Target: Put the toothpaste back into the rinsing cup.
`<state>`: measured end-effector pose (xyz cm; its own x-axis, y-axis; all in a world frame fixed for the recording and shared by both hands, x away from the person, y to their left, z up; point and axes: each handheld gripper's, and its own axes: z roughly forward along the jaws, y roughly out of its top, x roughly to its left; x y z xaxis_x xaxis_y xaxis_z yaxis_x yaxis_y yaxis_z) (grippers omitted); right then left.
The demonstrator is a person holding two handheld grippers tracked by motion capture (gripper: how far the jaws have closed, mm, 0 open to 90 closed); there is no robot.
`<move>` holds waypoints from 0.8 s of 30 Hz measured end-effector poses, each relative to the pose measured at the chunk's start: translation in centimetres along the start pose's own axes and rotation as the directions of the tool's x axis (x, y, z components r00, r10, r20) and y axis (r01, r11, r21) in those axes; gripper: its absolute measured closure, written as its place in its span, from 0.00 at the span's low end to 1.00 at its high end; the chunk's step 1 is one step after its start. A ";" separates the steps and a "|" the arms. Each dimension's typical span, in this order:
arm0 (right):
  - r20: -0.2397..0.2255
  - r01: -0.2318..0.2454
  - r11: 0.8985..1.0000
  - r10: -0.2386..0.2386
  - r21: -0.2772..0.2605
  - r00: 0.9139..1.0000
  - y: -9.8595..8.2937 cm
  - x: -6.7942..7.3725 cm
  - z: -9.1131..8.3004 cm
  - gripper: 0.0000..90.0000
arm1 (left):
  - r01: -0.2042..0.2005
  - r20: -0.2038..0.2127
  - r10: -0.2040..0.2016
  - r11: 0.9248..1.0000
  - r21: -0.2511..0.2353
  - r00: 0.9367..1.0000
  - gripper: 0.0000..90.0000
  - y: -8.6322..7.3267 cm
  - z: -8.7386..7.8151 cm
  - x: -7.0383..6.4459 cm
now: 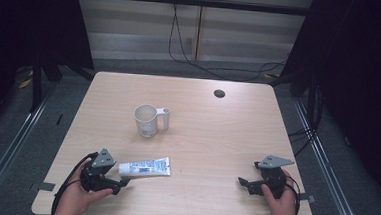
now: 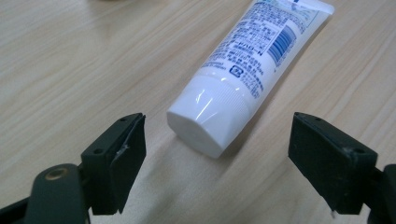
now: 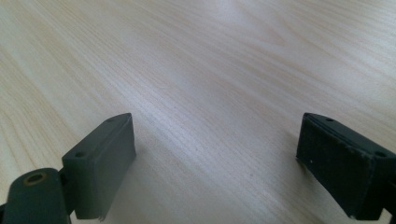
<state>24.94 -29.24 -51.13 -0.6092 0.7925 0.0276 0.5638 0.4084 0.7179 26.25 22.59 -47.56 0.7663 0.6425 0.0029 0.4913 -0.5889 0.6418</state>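
Observation:
A white tube with blue print (image 1: 145, 167) lies flat on the table near its front left, cap end toward my left gripper (image 1: 122, 181). In the left gripper view the tube (image 2: 247, 70) points away from me and its white cap (image 2: 208, 116) lies just ahead of the open left gripper (image 2: 224, 163), level with the gap between the jaws and untouched. A white mug (image 1: 146, 120) with its handle to the right stands upright near the table's middle. My right gripper (image 1: 245, 185) rests open near the front right; in its own view the right gripper (image 3: 215, 163) has bare wood between its jaws.
The wooden table (image 1: 217, 134) has a round cable hole (image 1: 219, 93) at the back right. Black cables hang behind the table's far edge. Dark frames and rails stand to both sides on the grey floor.

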 end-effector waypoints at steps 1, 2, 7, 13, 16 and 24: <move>0.000 0.000 1.000 0.000 0.000 1.000 0.0 0.0 0.0 0.12 | -0.006 0.000 0.006 1.000 0.006 1.000 0.22 0.3 0.0 -0.1; 0.000 0.000 1.000 0.000 0.000 1.000 0.0 0.0 0.0 0.12 | -0.015 0.000 0.015 1.000 0.012 1.000 0.22 0.5 0.0 0.0; 0.000 0.000 1.000 0.000 0.000 1.000 0.0 0.0 0.0 0.12 | -0.038 -0.008 0.039 0.998 0.047 0.999 0.22 1.9 0.0 -0.2; 0.000 0.000 1.000 0.000 0.000 1.000 0.0 0.0 0.0 0.12 | -0.076 0.002 0.076 0.991 0.109 0.997 0.23 2.8 0.3 -0.4; 0.000 0.000 1.000 0.000 0.000 1.000 0.0 0.0 0.0 0.12 | -0.085 0.011 0.084 0.989 0.120 0.996 0.24 3.2 0.5 -0.4; 0.000 0.000 1.000 0.000 0.000 1.000 0.0 0.0 0.0 0.12 | -0.145 0.039 0.140 0.975 0.166 0.989 0.25 4.8 0.6 -0.8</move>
<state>24.94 -29.23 -51.14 -0.6089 0.7927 0.0279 0.5640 0.4080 0.7180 28.30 18.92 -44.95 0.8433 0.5338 0.0627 0.4368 -0.7487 0.4986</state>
